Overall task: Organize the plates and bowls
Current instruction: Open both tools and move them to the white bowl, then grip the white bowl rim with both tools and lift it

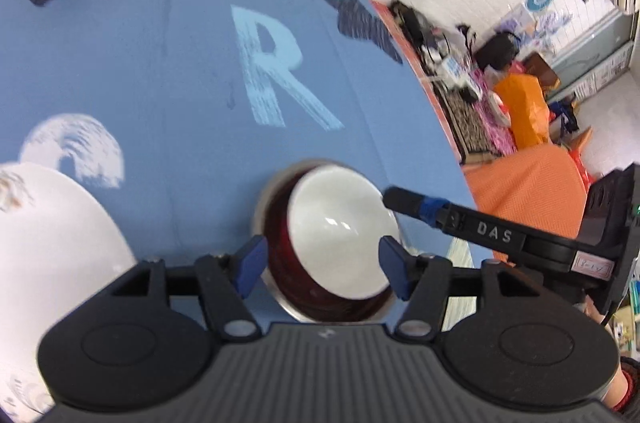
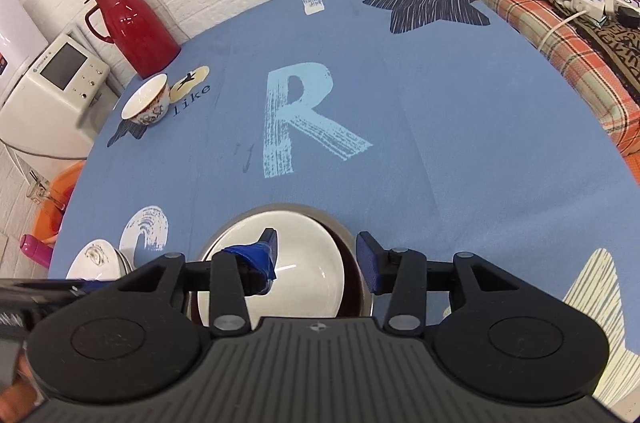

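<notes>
Just ahead of both grippers, near the front edge of the table, a red bowl (image 1: 340, 247) with a glossy white inside sits tilted within a wider metal bowl (image 1: 264, 199) whose dull steel rim shows around it; the pair appears to be a nesting in progress, the smaller vessel not yet settled flat. The left gripper (image 1: 323, 271) has its blue-padded fingers spread to either side of the red bowl, released and touching nothing that can be made out, probably placed to steady or straddle the stack. The right gripper (image 2: 316, 261) reaches in from the other side with one finger over the white interior and the other outside the rim, so the wall lies between them; the gap looks wide, and whether the pads actually press the wall cannot be told, though the jaws read as unclenched. To the left a white plate (image 1: 48, 247), smooth and broad with a faint gilt motif, waits just beside the left gripper. Far across the blue tablecloth (image 2: 440, 143), a soft printed fabric bearing a large pale letter R and dark stars, stands a small patterned bowl (image 2: 145, 100), upright and well apart from the stack, with a shiny red jug (image 2: 132, 27) behind it against the white brick wall.
</notes>
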